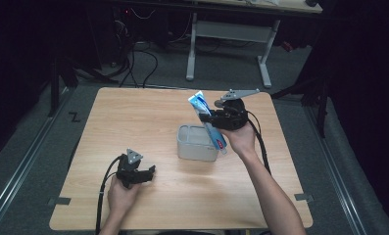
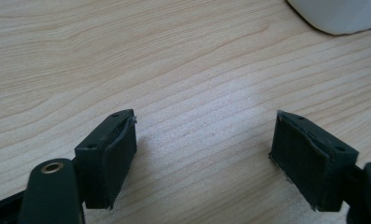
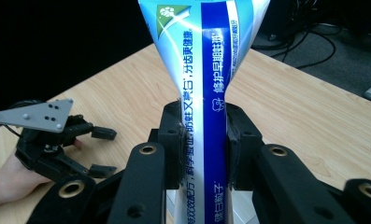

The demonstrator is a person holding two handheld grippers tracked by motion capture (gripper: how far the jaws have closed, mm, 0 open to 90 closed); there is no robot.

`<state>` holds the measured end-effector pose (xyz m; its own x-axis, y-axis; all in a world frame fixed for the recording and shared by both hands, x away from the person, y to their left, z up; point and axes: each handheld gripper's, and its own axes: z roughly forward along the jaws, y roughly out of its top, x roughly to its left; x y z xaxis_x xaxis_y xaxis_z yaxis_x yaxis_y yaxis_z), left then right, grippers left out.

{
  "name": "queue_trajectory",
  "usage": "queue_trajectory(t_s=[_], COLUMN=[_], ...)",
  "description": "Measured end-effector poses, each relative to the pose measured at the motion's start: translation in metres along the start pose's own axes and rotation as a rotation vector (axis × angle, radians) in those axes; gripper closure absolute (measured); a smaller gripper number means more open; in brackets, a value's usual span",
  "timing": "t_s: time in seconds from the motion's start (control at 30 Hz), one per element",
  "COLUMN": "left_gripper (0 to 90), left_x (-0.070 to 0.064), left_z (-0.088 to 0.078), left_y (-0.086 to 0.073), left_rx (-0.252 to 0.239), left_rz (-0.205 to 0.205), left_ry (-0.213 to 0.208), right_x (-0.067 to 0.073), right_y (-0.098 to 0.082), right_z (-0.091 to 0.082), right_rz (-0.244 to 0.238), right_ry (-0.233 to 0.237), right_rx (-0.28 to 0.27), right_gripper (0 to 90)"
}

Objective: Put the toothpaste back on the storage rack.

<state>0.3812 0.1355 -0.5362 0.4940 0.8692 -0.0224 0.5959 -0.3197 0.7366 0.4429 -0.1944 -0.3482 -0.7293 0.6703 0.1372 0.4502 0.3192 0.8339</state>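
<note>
A blue and white toothpaste tube [image 1: 207, 121] [image 3: 204, 98] with printed characters is pinched at its middle by my right gripper [image 1: 212, 119] [image 3: 203, 140], which is shut on it. The tube hangs tilted over the right rim of a grey rectangular container [image 1: 194, 146], with its flat end pointing up and away. My left gripper [image 1: 152, 172] [image 2: 204, 154] rests low over the bare wood near the table's front left; its jaws stand wide apart with nothing between them. In the right gripper view, the left gripper [image 3: 99, 151] lies farther off at the left.
The wooden table [image 1: 133, 117] has free surface all around the container. A pale corner of the container [image 2: 337, 14] is at the top right of the left gripper view. Beyond the table's far edge stand a desk frame [image 1: 229, 34] and floor cables [image 1: 143, 63].
</note>
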Motion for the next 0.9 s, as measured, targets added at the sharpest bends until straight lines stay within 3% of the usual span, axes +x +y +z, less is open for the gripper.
queue_trajectory(t_s=[0.3,0.5,0.9], left_gripper=[23.0,22.7,23.2], left_x=[0.000,0.000,0.000], left_z=[-0.001,-0.001,-0.001], left_y=[-0.001,-0.001,-0.001], left_rx=[0.002,0.003,-0.002], left_rz=[0.000,0.004,-0.001], left_ry=[0.008,0.006,0.007], right_x=[0.006,0.007,0.001], right_y=[0.019,0.026,0.026], right_z=[0.010,0.013,0.029], right_rz=[-0.024,-0.033,0.001], right_ry=[-0.010,-0.041,-0.039], right_rx=[0.000,0.000,-0.032], right_gripper=[71.4,71.4,71.5])
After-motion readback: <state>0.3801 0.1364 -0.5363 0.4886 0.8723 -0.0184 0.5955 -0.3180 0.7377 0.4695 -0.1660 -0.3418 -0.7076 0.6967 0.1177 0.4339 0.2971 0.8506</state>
